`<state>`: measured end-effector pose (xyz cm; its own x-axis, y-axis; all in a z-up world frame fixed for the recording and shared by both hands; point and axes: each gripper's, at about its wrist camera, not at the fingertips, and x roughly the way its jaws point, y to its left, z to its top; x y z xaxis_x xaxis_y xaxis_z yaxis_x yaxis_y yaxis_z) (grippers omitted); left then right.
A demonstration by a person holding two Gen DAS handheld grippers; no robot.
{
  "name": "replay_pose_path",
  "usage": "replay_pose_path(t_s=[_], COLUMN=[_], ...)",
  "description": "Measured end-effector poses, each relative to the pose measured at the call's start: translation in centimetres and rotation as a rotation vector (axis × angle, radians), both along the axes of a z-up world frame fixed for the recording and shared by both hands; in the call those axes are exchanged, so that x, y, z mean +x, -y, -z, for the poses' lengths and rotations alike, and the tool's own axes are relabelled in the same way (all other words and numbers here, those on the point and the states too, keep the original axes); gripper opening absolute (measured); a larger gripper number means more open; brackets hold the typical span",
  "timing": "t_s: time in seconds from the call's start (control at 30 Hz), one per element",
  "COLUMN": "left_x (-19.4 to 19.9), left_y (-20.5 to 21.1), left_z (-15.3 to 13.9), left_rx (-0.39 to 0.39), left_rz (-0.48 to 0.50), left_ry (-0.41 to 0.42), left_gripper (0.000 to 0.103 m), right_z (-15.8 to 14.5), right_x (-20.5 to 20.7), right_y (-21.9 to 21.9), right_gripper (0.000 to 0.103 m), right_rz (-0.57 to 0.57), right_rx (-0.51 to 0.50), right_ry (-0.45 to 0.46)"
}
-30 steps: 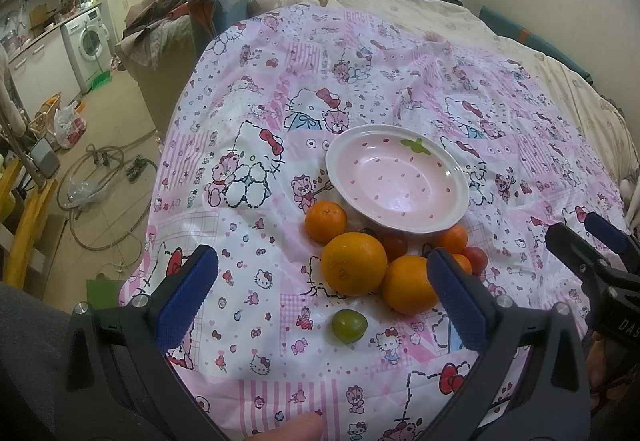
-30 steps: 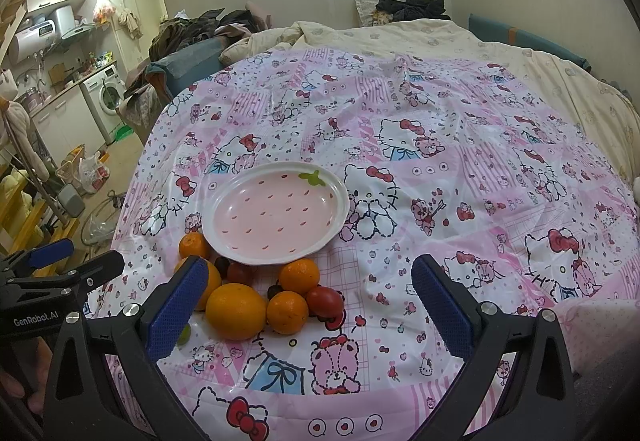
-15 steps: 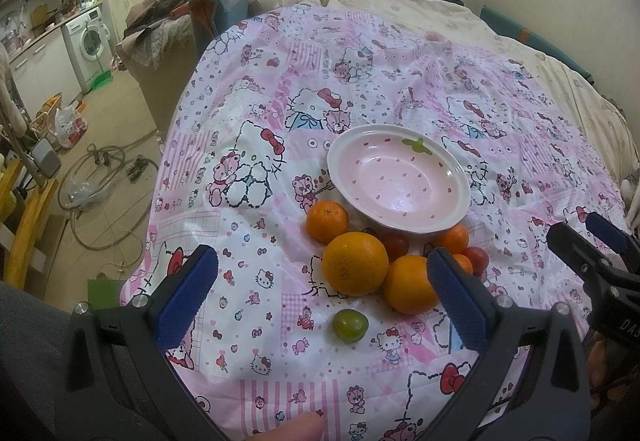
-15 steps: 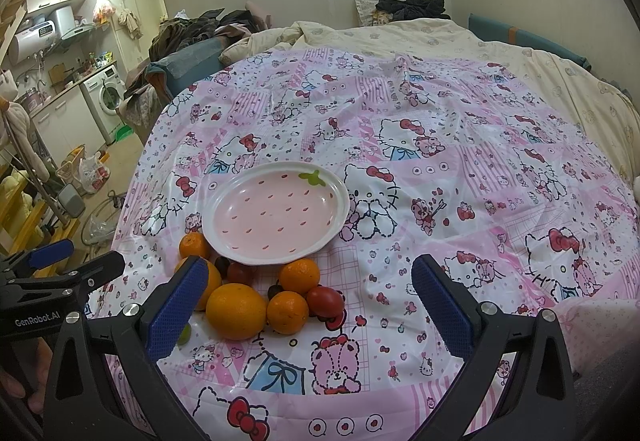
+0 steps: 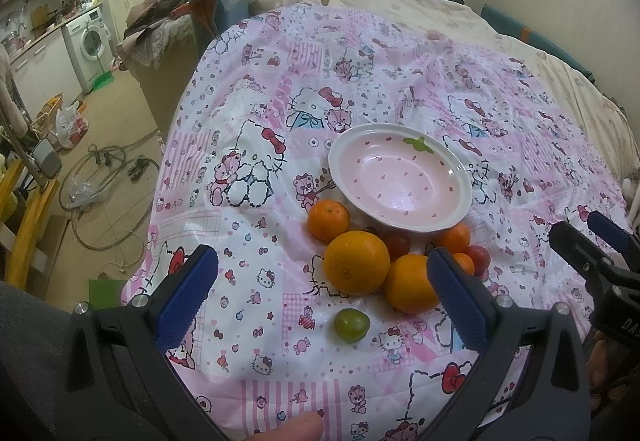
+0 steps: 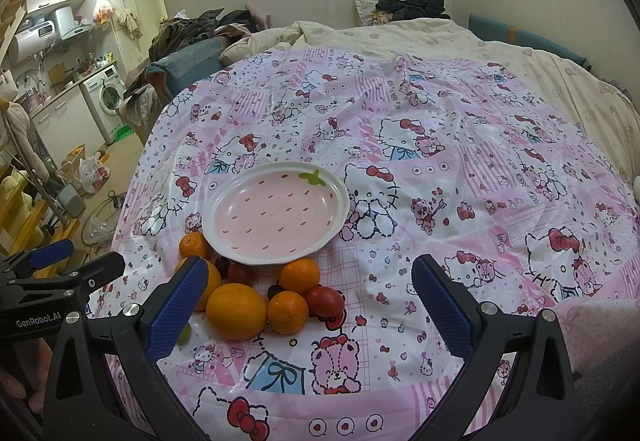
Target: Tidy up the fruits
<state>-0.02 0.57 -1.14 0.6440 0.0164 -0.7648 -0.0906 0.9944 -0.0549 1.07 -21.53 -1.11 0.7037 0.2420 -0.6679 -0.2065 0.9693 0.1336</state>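
Observation:
An empty pink strawberry-shaped plate (image 5: pixel 460 215) (image 6: pixel 340 217) lies on a pink Hello Kitty cloth. In front of it sits a cluster of fruit: a big orange (image 5: pixel 356 263) (image 6: pixel 236 311), a second orange (image 5: pixel 408 283), small tangerines (image 5: pixel 328 221) (image 6: pixel 299 275), dark red tomatoes (image 5: pixel 478 257) (image 6: pixel 325 301) and a green fruit (image 5: pixel 351 325). My left gripper (image 5: pixel 320 297) is open and empty, hovering just before the fruit. My right gripper (image 6: pixel 310 309) is open and empty, to the right of the left one.
The cloth (image 6: pixel 460 169) covers a bed with a cream quilt (image 6: pixel 520 53) behind. The bed's left edge drops to a floor with hoses (image 5: pixel 100 177), bags and a washing machine (image 5: pixel 90 41). A pile of clothes (image 6: pixel 200 29) lies at the far left.

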Motion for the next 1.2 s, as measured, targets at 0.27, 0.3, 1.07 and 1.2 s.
replay_pose_path(t_s=[0.27,0.3,1.07,1.2], left_x=[0.4,0.4,1.7,1.9], left_y=[-1.5,-1.5,-1.8,-1.4], left_z=[2.1,2.2,2.4,2.4], left_rx=[0.019,0.013,-0.074,-0.064], left_rz=[-0.045,-0.048,-0.072,-0.062], left_ry=[-0.104,-0.113,-0.183,-0.183], left_gripper=[0.103,0.103,0.103,0.103], right_z=[0.5,1.0,13.0,13.1], right_x=[3.0,4.1,11.8,11.6], right_y=[3.3,3.8,3.2,3.2], right_gripper=[0.103,0.103,0.044,0.040], right_rz=[0.042,0.033,-0.037,-0.056], right_rx=[0.089,0.118,0.286,0.291], right_ry=[-0.148,-0.211,-0.799,-0.793])
